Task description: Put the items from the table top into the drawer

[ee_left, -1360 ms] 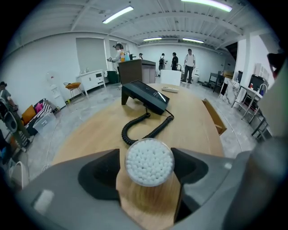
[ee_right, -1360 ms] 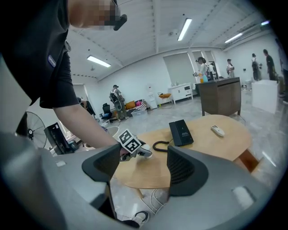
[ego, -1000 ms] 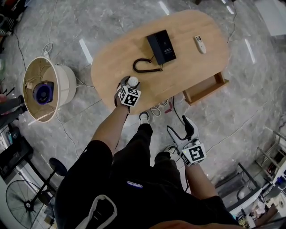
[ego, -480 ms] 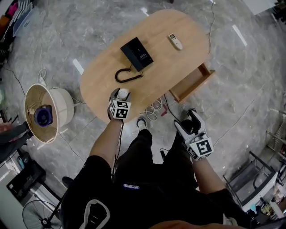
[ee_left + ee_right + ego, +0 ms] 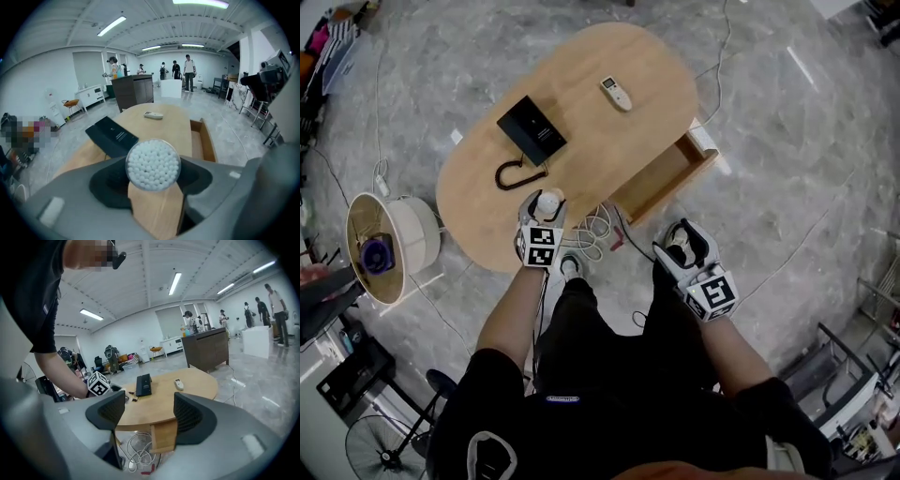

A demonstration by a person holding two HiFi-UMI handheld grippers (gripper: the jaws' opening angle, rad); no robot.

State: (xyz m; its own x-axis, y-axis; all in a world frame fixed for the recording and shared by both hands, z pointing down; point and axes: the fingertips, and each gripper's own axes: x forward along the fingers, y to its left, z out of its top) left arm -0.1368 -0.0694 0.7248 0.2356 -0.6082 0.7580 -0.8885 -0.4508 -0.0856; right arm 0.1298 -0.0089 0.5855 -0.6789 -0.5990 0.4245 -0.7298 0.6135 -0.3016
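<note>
Person is wearing a black short-sleeved top (image 5: 609, 422), with a white looped outline at lower left and a small white label at lower centre, and black trousers (image 5: 581, 319). Left gripper (image 5: 546, 206) and right gripper (image 5: 680, 246) are showing grey shells, black textured pads (image 5: 110, 411) and white cubes with black square markers.
</note>
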